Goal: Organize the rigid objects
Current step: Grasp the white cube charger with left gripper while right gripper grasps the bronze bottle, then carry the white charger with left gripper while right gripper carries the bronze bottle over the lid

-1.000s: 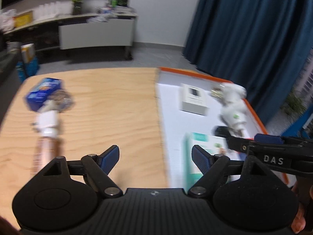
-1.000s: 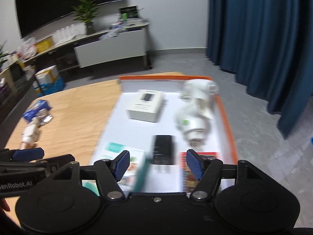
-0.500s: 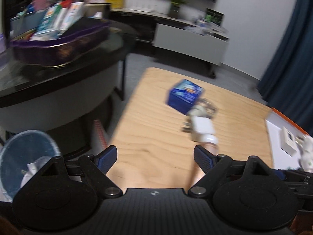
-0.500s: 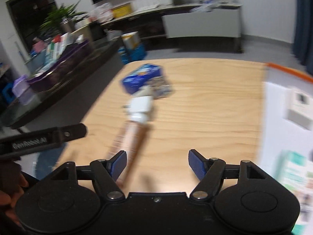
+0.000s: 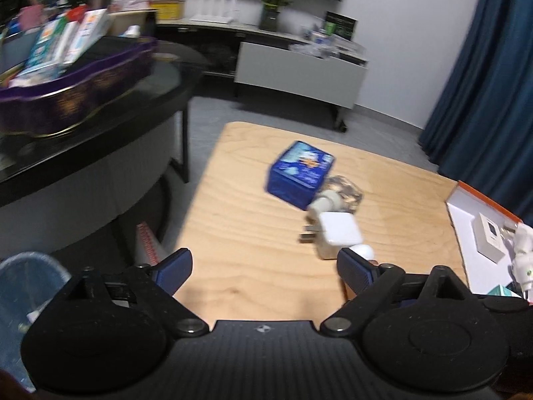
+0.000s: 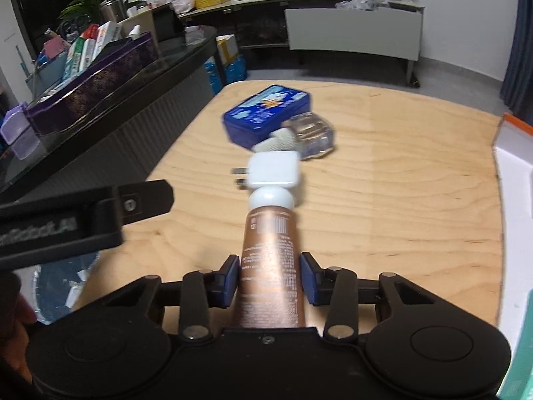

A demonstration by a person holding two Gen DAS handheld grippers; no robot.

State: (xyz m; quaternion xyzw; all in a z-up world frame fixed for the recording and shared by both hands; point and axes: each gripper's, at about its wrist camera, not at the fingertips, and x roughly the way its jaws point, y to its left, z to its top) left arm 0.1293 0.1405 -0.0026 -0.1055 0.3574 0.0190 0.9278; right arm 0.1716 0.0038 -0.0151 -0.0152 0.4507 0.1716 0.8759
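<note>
The white tray (image 5: 466,233) with the orange rim sits at the right end of the wooden table (image 6: 399,200). A flat white box (image 5: 489,237) lies inside it, and a white plastic piece (image 5: 523,253) lies just beside that box at the frame edge.

Left of the tray, well apart from it, four things lie in a line on the bare wood. Farthest from the tray is a blue tin (image 6: 266,115). A clear bottle with a ribbed cap (image 6: 299,135) touches it, then a white plug adapter (image 6: 273,172), then a copper-coloured tube (image 6: 271,266) whose white cap rests against the adapter.

The right gripper (image 6: 269,278) has just closed and is clenched on the tube, a blue pad (image 6: 230,280) pressed to each side. The left gripper (image 5: 263,270) has just been opening; its jaws stand wide with nothing between them, over bare wood near the table's left edge.

Between the line of things and the tray the wood is open. Beyond the left edge stands a dark counter (image 6: 100,126) carrying a purple basket (image 5: 66,100) of boxes.
</note>
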